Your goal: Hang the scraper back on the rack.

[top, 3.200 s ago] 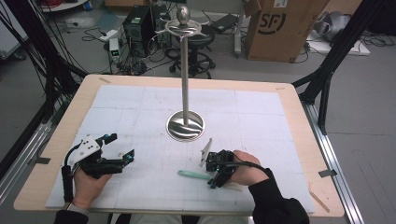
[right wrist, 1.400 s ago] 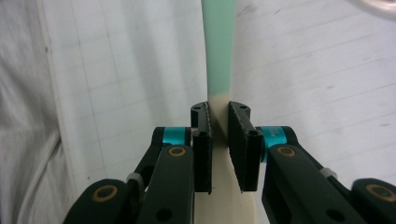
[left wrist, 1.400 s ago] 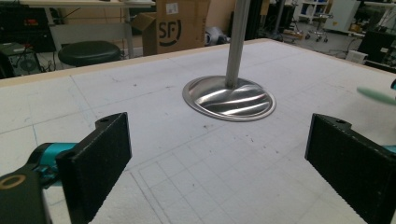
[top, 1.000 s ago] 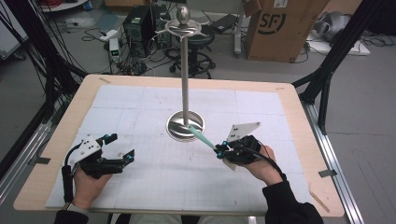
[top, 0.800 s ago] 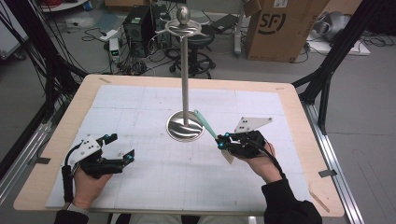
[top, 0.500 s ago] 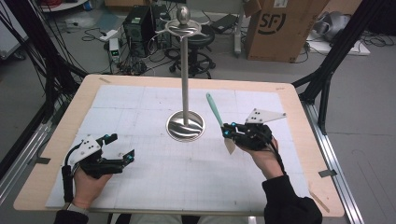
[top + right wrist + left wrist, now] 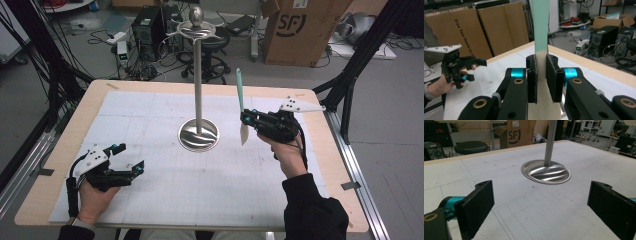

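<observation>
My right gripper (image 7: 246, 119) is shut on a spatula (image 7: 239, 90) with a green handle and a cream blade. It holds the spatula upright above the table, handle up and blade hanging down, to the right of a metal stand (image 7: 198, 90). In the right gripper view the jaws press on the spatula (image 7: 540, 30) where the green handle meets the blade. The stand has a round shiny base (image 7: 198, 134) and hook arms under a ball top. My left gripper (image 7: 131, 157) rests open near the front left, nothing between its jaws, facing the base (image 7: 545, 171).
A white gridded mat (image 7: 150, 115) covers the wooden table. Behind the table stand a cardboard box (image 7: 300, 30), a computer tower (image 7: 150, 22) and a stool (image 7: 215, 45). Black frame legs (image 7: 350, 75) rise at the right.
My right gripper has risen and moved back and to the right, swinging the spatula from a low slant near the base to upright with its handle up. The left hand has stayed put.
</observation>
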